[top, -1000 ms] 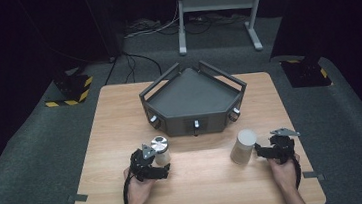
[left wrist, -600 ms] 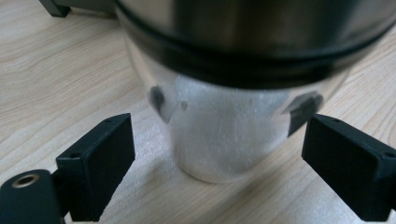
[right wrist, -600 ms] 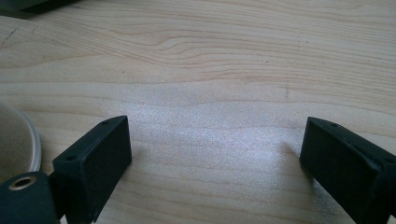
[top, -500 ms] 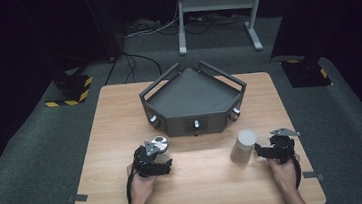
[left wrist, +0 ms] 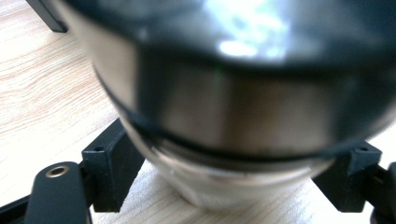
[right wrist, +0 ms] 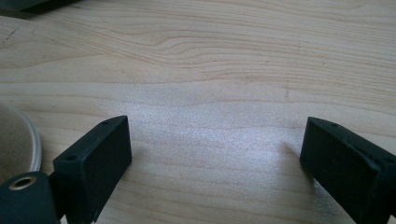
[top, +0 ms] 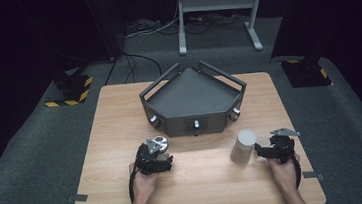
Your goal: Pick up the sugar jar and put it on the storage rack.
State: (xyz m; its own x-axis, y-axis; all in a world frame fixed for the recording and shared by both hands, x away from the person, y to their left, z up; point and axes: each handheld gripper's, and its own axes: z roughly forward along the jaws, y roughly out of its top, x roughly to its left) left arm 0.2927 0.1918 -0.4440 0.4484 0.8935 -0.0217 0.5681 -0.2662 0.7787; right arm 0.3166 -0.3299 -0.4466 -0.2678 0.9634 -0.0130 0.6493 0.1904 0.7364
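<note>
**Desk:** Where's the left claw [top: 160, 153] now?

**Me:** Around the shiny metal cup [left wrist: 224, 116], which stands on the wooden surface [top: 202, 190] just in front of the dark tray [top: 194, 100]. I've just been closing its jaws, and in the left gripper view the cup sits between both black pads low on its body. Whether they press yet I can't tell; the picture is too blurred that close.

**Desk:** How do you expect it to handle?

**Me:** Stiff and smooth, I'd judge. Polished metal won't give, so it may slip or twist if I squeeze off-centre. Probably light if empty, though I can't see inside. I'd keep hold low on the straight wall, below the dark band, pads square on opposite sides.

**Desk:** And the right claw [top: 266, 149]?

**Me:** Wide open over bare wood, nothing between the jaws. The pale cylinder [top: 242, 146] stands just beside it, untouched; its rim shows at the left edge of the right gripper view.
</note>
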